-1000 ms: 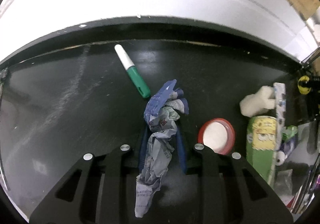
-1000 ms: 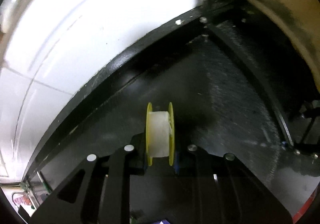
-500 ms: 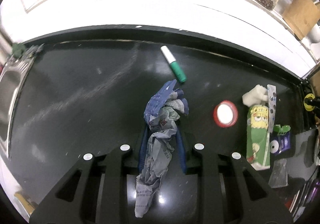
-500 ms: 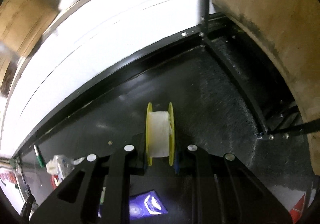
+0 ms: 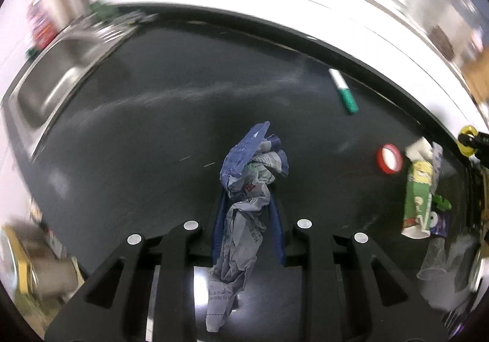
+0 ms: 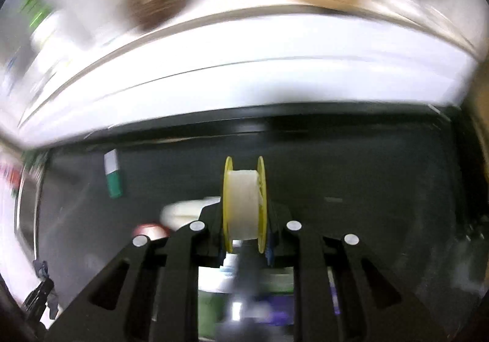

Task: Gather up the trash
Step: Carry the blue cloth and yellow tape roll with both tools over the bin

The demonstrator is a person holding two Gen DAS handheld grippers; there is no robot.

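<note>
Right gripper [image 6: 244, 219] jaws clamp yellow spool [image 6: 244, 204]; green-white marker [image 6: 113, 175] lies left on countertop [image 6: 351, 177].

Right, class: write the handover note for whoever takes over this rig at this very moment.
Left gripper: shut on crumpled paper, held above the counter.
Right gripper: shut on yellow spool.
On the counter: marker, red lid, green carton, white wad, clear cup.
Done: two pieces picked up.
Left: drop both in a bin (none in view), then collect the rest.
</note>
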